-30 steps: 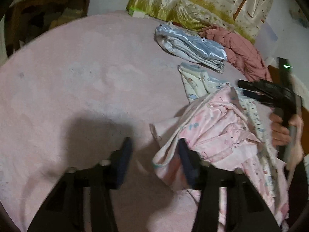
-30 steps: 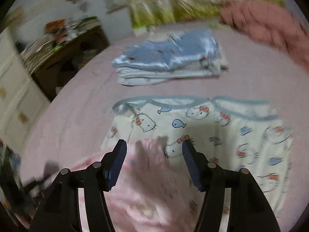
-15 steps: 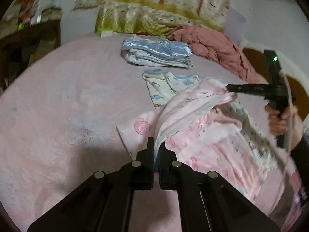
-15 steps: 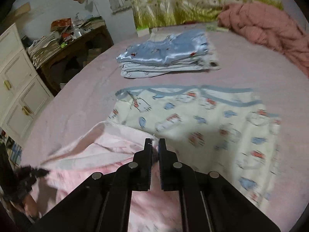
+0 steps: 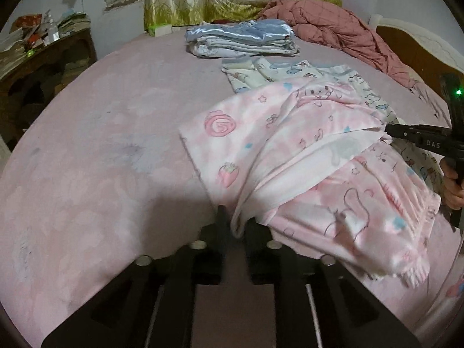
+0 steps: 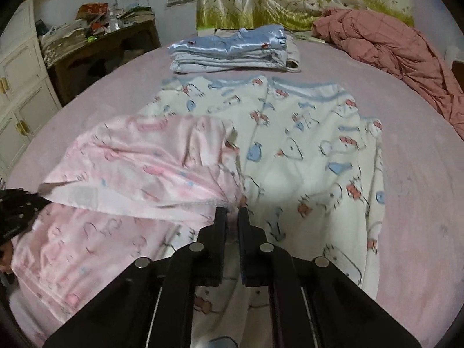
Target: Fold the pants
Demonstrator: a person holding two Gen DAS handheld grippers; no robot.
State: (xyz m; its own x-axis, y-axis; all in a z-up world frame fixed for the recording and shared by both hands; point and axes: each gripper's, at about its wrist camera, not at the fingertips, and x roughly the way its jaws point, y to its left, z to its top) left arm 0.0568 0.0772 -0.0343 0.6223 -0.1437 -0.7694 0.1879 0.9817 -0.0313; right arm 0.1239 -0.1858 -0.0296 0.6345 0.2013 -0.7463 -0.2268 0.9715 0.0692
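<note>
Pink pants: soft matt cloth, fleecy look, printed cartoons.
White pants: matt cloth, blue trim, at 12 o'clock from right gripper.
Folded stack at 12 o'clock: top layer glossy satin, pale blue.
Quilt at 2 o'clock: matt, stitched, crumpled.
Bed: matt pink sheet, faint embossed pattern.
Left gripper and right gripper: black matt plastic, shiny metal screws.
Counter: dark wood.
Cabinet: white painted, brass-look latches.
</note>
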